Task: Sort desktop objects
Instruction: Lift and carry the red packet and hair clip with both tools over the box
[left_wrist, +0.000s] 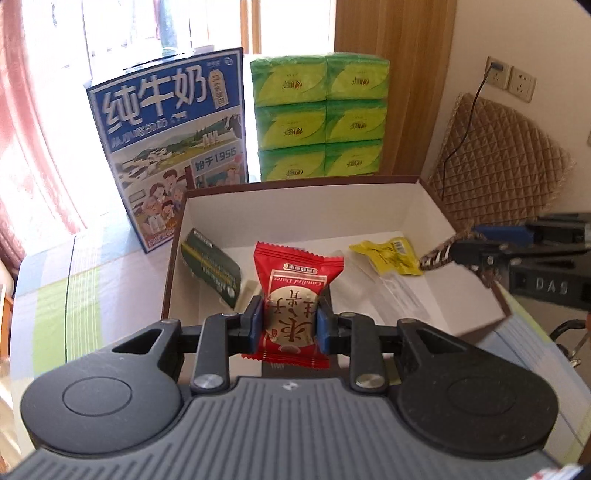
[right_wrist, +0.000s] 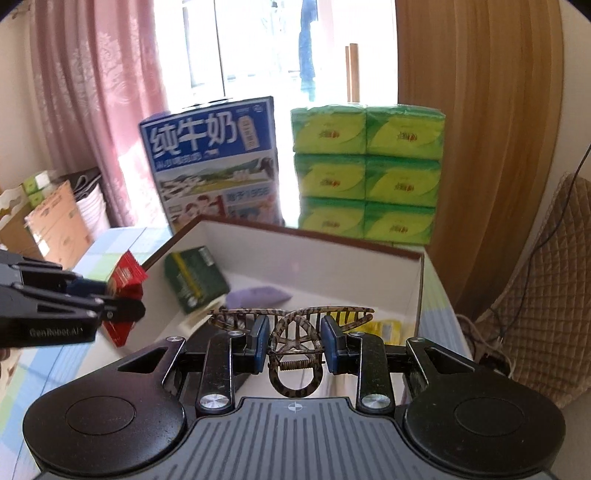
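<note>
You are in the carrying step, with both loads up off the worktop and the open box as their likely goal. Your left gripper has its fingers clamped on the red date sweet, which stands upright between them at the near wall of the box, just short of the white floor. Your right gripper is closed on the tortoiseshell hair claw, pinching it at the spring end so the teeth point out over the near right part of the box.

Inside already lie a dark green packet at the left, a yellow sachet at the right and a lilac pouch towards the middle (this last shows only from the right wrist).

I judge that the next move is a release for each load. Carry the sweet forward over the near wall and onto the bare patch between the green packet and the yellow sachet, then open the fingers. The claw hangs close above the sachet; lower it before letting go, since its teeth could snag or make it bounce. Keep the two grippers apart, as they sit near each other across the box.
</note>
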